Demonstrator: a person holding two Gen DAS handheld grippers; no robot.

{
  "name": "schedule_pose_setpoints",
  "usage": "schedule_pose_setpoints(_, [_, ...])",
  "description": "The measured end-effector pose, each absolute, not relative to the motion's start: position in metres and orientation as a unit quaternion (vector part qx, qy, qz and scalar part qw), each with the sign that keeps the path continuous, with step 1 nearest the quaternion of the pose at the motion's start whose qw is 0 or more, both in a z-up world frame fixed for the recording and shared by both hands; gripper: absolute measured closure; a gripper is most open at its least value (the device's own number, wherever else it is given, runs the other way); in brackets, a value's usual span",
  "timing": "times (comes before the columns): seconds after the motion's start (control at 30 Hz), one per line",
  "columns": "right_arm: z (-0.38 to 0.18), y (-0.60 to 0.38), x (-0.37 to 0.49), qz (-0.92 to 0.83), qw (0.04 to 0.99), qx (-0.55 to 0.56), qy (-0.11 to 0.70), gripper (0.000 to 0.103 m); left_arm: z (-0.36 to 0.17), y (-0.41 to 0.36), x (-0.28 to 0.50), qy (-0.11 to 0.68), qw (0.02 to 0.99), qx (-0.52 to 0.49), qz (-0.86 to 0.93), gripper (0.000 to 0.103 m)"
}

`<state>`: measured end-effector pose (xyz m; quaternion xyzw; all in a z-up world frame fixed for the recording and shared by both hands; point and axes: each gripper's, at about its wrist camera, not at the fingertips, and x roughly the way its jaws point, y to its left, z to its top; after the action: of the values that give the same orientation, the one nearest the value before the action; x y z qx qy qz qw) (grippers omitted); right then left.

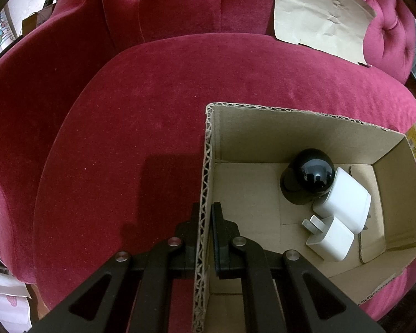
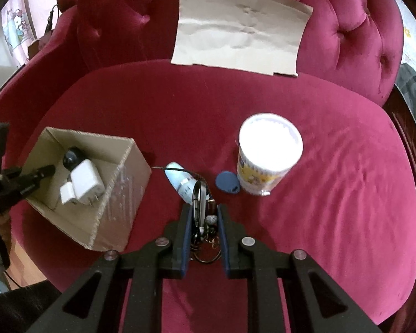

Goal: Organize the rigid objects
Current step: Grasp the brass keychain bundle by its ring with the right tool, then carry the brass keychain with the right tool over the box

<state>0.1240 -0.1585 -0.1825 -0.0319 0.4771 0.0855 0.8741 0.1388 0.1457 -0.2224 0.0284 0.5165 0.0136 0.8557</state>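
sofa seat (image 2: 332, 194): soft red velvet, everything is laid out on it, so nothing sits very firmly and a nudged thing is likely to tip or slide.

cardboard box (image 2: 119, 194): open-topped, parked on the left part of the seat. Already inside are a black ball-shaped gadget (image 1: 309, 179), a big white adapter (image 1: 344, 202) and a small white plug (image 1: 330, 237), bunched toward one end, so the free floor nearer the pinched wall is probably the better drop spot.

left gripper (image 1: 206, 213): the box's side wall is pinched between the closed fingers, one outside and one inside. Looks like it's there to keep the box steady, which is best kept up while anything gets dropped in.

white tub (image 2: 269, 152): stands upright to the right, not yet in the box, well clear of the fingers.

key bunch (image 2: 203, 222): carabiner, rings and little charms, lying on the seat right between the blue pads (image 2: 186, 238) of the right gripper (image 2: 203, 219). The fingers are narrowed around it, but whether it is actually squeezed can't be told. The grab is better made on the carabiner than on loose rings, since the rest will dangle.

pale blue bottle (image 2: 180, 180): lies just beyond the keys, touching or nearly touching the carabiner, with a thin black cord across it. Could be dragged along, so a straight-up lift is advised.

blue tag (image 2: 228, 182): small oval, between bottle and tub, just beside the tub's base.
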Motion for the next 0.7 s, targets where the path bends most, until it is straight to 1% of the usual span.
schedule_pose_setpoints(0.17, [-0.168, -0.149, 0.128, 0.092, 0.881, -0.03, 0.463, 0.086, -0.222, 0.145, 0.139, 0.516, 0.856, 0.028, 0.014, 0.096])
schedule_pose_setpoints(0.2, [-0.165, -0.147, 0.128, 0.095, 0.882, -0.029, 0.461, 0.092, -0.222, 0.146, 0.139, 0.516, 0.856, 0.028, 0.014, 0.096])
schedule_pose_setpoints(0.7, [-0.142, -0.119, 0.137, 0.104, 0.891, -0.022, 0.442, 0.092, -0.223, 0.145, 0.139, 0.516, 0.856, 0.029, 0.013, 0.096])
